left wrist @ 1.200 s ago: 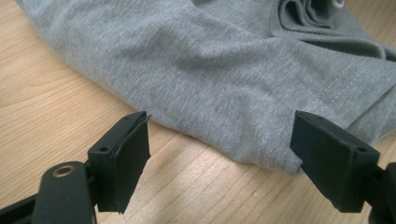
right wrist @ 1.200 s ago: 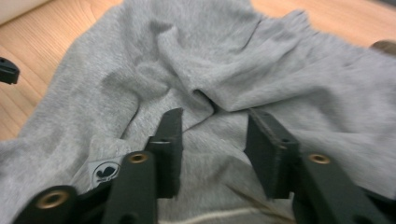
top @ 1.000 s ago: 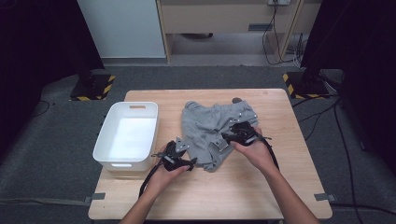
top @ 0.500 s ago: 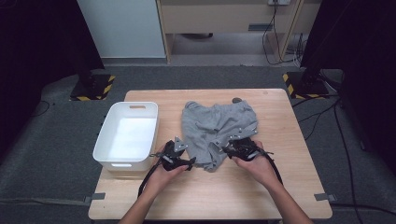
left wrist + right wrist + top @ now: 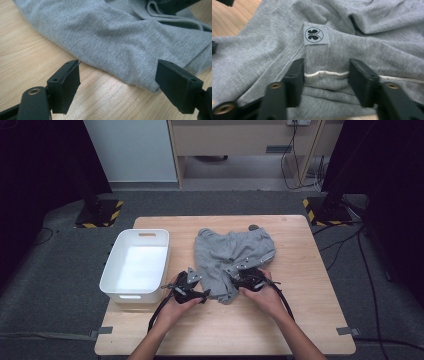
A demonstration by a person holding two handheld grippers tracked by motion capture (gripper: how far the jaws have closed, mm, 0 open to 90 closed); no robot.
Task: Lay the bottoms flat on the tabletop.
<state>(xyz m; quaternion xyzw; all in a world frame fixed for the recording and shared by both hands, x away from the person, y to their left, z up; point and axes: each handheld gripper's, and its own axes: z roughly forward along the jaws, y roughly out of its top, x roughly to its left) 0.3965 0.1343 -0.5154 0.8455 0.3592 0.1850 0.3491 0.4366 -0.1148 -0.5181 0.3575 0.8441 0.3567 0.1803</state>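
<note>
Grey shorts unfolded at 12 | left gripper jaws apart, empty | right gripper jaws just opening, straddling waistband, unclamped | white bin at 9, unfilled

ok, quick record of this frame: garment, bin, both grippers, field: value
garment: grey garment, crumpled on table
label: butterfly tag near a seam
bin: white bin, left of garment
left gripper: open, jaws either side of the hem, not pinching
right gripper: jaws have just been opening, straddling a cloth fold with a white cord
</note>
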